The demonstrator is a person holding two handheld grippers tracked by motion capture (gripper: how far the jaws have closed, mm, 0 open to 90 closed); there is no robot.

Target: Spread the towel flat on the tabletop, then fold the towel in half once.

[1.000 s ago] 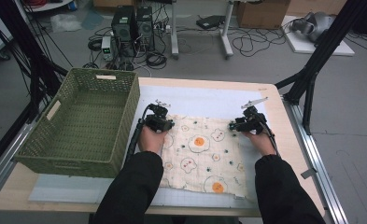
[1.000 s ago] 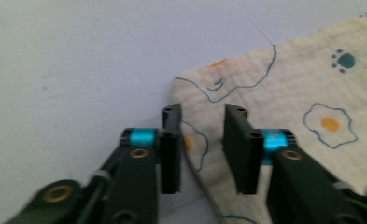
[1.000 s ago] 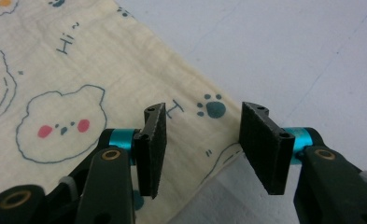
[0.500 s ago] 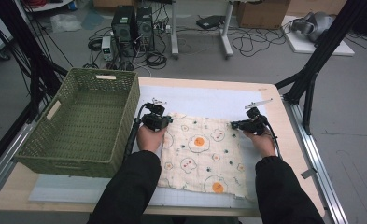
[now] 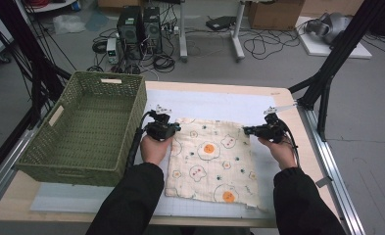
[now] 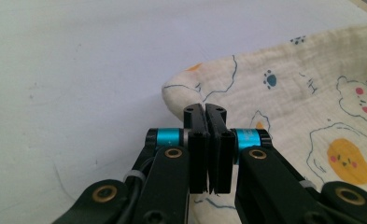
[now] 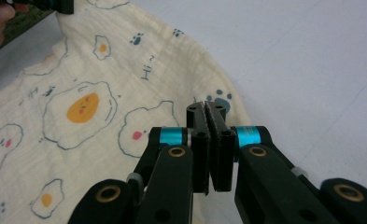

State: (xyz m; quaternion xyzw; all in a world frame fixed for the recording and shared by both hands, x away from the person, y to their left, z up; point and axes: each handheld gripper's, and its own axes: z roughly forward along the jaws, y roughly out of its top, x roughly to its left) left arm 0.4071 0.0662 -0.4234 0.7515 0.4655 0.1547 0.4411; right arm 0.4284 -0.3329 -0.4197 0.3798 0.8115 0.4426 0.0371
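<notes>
Thin, limp printed cloth (image 5: 210, 159) is clamped at its far corners by left gripper (image 6: 207, 112) and right gripper (image 7: 208, 111); sagging expected.

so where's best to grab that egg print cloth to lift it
By its two far corners, one per tongs, coming in low from the near side. The cloth lies flat and limp, so only its edges give a pinch. The left tongs and right tongs are shut there.
</notes>
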